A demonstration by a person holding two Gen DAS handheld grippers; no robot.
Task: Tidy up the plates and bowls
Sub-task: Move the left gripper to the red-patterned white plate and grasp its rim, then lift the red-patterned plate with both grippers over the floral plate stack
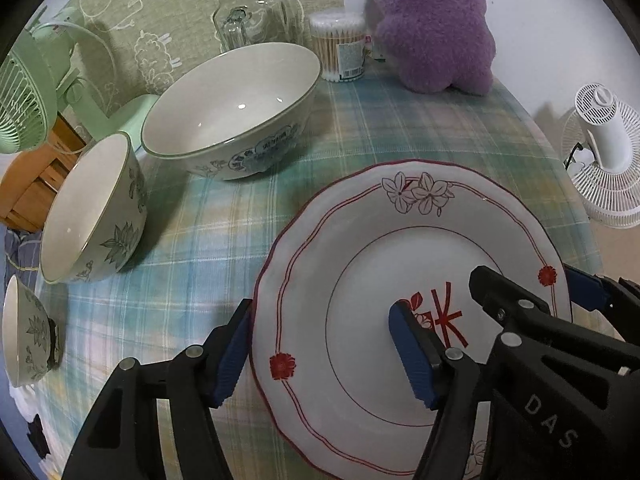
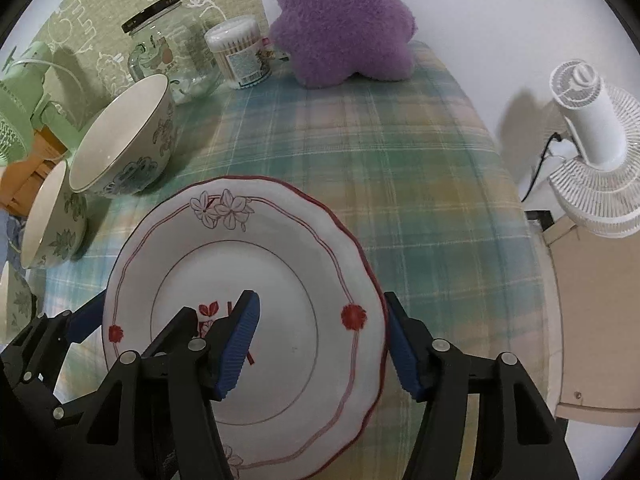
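Note:
A white plate (image 1: 360, 264) with red trim and flowers lies on the plaid tablecloth; it also shows in the right wrist view (image 2: 280, 248). My left gripper (image 1: 320, 352) is open and straddles the plate's left rim, one finger over the plate. My right gripper (image 2: 324, 348) is open and straddles the plate's right rim. A large floral bowl (image 1: 232, 112) stands behind the plate on the left. A medium bowl (image 1: 92, 212) and a small bowl (image 1: 24, 332) stand further left. The large bowl (image 2: 124, 136) and medium bowl (image 2: 52, 220) also show in the right wrist view.
At the back stand a glass jar (image 1: 256, 12), a cotton swab tub (image 1: 340, 46) and a purple plush toy (image 1: 432, 24). A green fan (image 1: 24, 96) stands at the left. A white fan (image 1: 604, 152) stands off the table's right edge.

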